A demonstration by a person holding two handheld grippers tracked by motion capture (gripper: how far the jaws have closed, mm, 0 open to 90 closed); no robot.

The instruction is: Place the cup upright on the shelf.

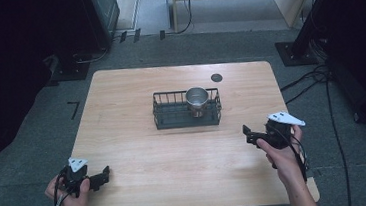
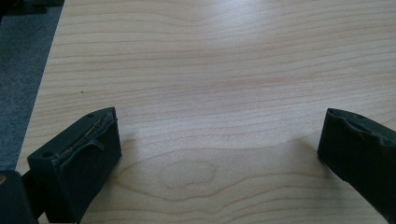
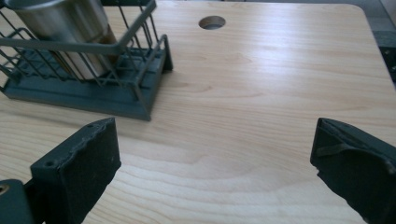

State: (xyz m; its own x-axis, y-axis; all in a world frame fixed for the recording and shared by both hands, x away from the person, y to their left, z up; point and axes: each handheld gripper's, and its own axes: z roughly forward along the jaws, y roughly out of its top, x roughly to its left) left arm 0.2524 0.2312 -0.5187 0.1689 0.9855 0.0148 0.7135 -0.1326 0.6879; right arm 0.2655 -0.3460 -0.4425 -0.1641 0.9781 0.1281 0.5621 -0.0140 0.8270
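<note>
both grippers, left gripper [image 1: 105, 173] and right gripper [image 1: 247, 132], gape empty; steel cup [image 1: 197, 100] in wire basket [image 1: 164, 115] looks light, rigid, slippery, best pinched across its rim.

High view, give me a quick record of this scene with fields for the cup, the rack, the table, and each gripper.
cup: steel cup, upright, standing inside the rack, right of its middle
rack: dark wire rack, near the table's centre, toward the far side
table: light wood table, with a round hole near the far edge
left gripper: left gripper, open, nothing between the jaws, over the near left corner
right gripper: right gripper, open, nothing between the jaws, near the right edge, pointing toward the rack
contact: neither gripper touches the cup or rack
</note>
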